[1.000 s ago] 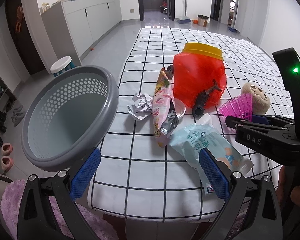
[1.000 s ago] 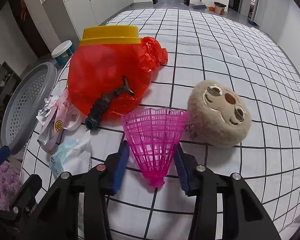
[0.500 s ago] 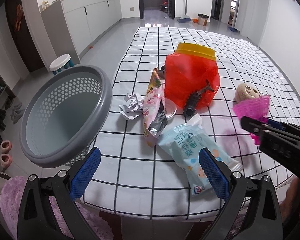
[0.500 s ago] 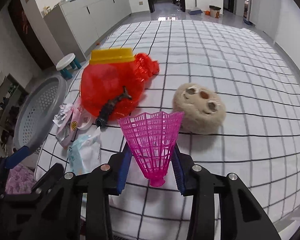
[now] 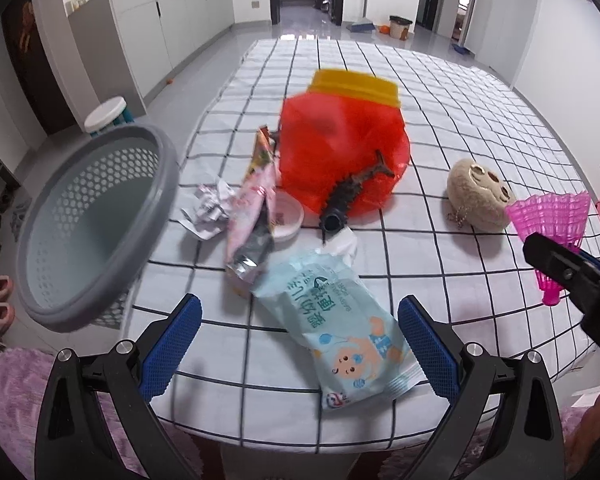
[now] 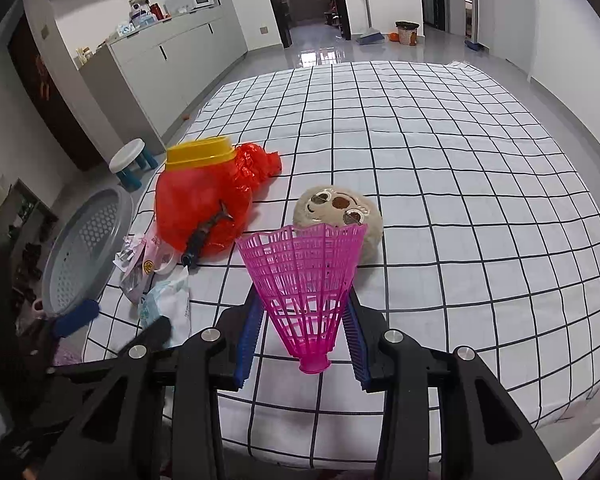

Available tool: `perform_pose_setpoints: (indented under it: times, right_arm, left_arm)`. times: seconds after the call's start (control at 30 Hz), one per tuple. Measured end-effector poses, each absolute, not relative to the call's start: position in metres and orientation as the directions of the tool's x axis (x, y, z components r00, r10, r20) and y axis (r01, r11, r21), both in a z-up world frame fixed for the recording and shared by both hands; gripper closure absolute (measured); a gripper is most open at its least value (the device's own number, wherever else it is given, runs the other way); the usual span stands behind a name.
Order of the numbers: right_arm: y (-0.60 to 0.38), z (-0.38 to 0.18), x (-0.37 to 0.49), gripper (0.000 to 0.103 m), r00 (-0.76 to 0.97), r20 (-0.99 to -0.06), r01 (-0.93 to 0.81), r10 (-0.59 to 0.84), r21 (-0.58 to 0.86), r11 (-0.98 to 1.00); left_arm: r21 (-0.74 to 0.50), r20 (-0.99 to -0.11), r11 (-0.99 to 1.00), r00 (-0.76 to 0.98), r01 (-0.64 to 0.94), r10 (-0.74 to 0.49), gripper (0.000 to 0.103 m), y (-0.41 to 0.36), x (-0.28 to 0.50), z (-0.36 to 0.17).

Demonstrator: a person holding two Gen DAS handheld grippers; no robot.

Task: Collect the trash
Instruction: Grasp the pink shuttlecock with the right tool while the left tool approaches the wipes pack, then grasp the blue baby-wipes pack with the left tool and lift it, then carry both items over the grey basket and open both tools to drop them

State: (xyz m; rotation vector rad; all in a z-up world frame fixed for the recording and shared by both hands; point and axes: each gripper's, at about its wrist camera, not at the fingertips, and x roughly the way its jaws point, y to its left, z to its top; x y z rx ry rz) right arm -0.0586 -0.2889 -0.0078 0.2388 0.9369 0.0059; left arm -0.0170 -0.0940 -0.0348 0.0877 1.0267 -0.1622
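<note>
The right gripper is clenched on the pink shuttlecock, seemingly lifted clear of the table's near edge — its springy skirt could slip out before reaching the grey basket — while the left gripper stands released.

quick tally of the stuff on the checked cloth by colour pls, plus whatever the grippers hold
red: 1, bag over a yellow-lidded tub
pink: 2, shuttlecock in the right gripper, snack wrapper
white: 2, crumpled paper, small lid
pale blue: 1, wipes pack
beige: 1, plush toy
dark: 1, spiky toy
total: 8
</note>
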Motion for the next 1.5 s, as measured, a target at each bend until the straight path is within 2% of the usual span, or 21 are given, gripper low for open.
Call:
perform_pose_setpoints:
  times: [0.27,0.5,0.57,0.67,0.73,0.8,1.2,1.5]
  right_arm:
    - [-0.291,-0.004,-0.063,0.065,0.603,-0.787,0.085,0.13,0.225,0.971]
    - [-0.289,-0.002,-0.064,0.065,0.605,-0.785,0.08,0.132,0.225,0.971]
    - [-0.288,-0.002,-0.064,0.065,0.604,-0.786,0.077,0.133,0.223,0.972]
    - [-0.287,-0.003,-0.064,0.065,0.602,-0.788,0.076,0.132,0.222,0.972]
    - [-0.287,-0.003,-0.063,0.065,0.601,-0.788,0.076,0.133,0.223,0.972]
    - [-0.286,-0.003,-0.063,0.065,0.601,-0.788,0.074,0.133,0.22,0.973]
    - [-0.277,-0.001,-0.062,0.065,0.606,-0.782,0.05,0.143,0.217,0.975]
    - [-0.239,0.011,-0.05,0.065,0.6,-0.777,-0.015,0.19,0.227,0.974]
  left_arm:
    - [-0.034,-0.879,0.986,0.465,0.161,-0.106,0.006,-0.097,-0.011,-0.051]
    - [-0.013,-0.878,0.985,0.47,0.17,-0.093,0.008,-0.098,-0.011,-0.06]
    - [-0.002,-0.867,0.984,0.49,0.179,-0.091,0.014,-0.099,-0.013,-0.057]
    - [0.002,-0.862,0.981,0.498,0.193,-0.096,0.029,-0.101,-0.015,-0.056]
    - [-0.002,-0.866,0.978,0.489,0.207,-0.105,0.045,-0.102,-0.014,-0.057]
    - [-0.003,-0.872,0.976,0.478,0.217,-0.109,0.054,-0.102,-0.015,-0.06]
    - [0.011,-0.832,0.971,0.541,0.239,-0.124,0.056,-0.087,-0.029,-0.034]
    - [0.016,-0.789,0.983,0.607,0.184,-0.101,0.056,-0.041,-0.029,0.002]
